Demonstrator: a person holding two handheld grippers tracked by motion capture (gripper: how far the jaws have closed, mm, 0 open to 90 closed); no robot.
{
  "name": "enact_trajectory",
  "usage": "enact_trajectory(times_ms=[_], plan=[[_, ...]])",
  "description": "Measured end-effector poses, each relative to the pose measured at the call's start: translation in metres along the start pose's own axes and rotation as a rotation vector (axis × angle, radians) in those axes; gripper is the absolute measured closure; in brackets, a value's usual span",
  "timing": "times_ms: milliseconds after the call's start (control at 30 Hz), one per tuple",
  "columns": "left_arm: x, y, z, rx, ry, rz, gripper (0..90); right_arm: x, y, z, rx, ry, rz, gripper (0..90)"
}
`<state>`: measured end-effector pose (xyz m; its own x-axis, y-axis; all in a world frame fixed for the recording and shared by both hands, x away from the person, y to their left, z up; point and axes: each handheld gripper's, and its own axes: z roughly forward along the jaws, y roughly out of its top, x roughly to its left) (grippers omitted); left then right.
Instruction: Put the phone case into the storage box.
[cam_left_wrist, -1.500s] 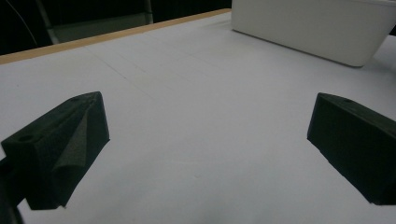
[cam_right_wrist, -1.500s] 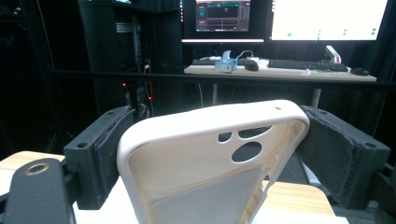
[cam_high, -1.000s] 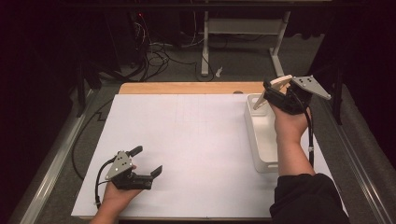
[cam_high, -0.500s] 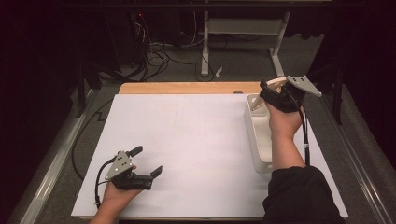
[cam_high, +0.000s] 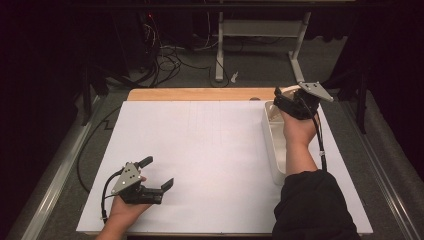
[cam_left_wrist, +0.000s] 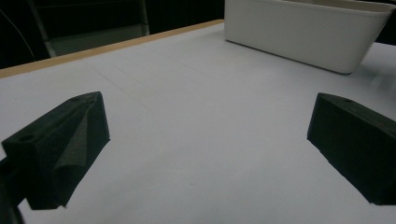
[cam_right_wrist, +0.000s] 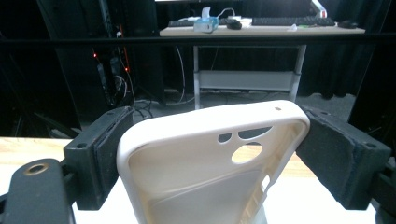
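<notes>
A cream phone case with camera cut-outs stands upright between the black pads of my right gripper, which is shut on its two long edges. From the high view, that right gripper hovers over the far end of the long white bin at the table's right side. At the near left, my left gripper rests on the white table sheet. Its jaws stand wide apart with nothing between them. The left gripper faces the bin across bare sheet.
A wooden table edge runs along the back. Behind it are floor cables and a metal desk frame. Dark curtains close in on both sides. A desk with a keyboard stands far off.
My right hand has sunk and shifted slightly left with the phone case, closer to the far end of the bin. The left hand has not moved.
</notes>
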<state>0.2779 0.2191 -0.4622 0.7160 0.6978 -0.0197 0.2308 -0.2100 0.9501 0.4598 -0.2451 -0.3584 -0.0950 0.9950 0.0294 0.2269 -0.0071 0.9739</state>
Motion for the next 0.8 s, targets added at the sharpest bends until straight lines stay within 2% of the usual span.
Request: enact_trajectory(times_ms=[300,800], plan=[[0.001,0.000,-0.001,-0.003,-0.003,-0.004,0.3,0.002,-0.009,0.010,0.050,0.004,0.017,14.2],[0.000,-0.001,0.000,0.006,-0.009,-0.005,0.3,0.003,-0.016,0.017,0.069,-0.020,0.002,14.1]])
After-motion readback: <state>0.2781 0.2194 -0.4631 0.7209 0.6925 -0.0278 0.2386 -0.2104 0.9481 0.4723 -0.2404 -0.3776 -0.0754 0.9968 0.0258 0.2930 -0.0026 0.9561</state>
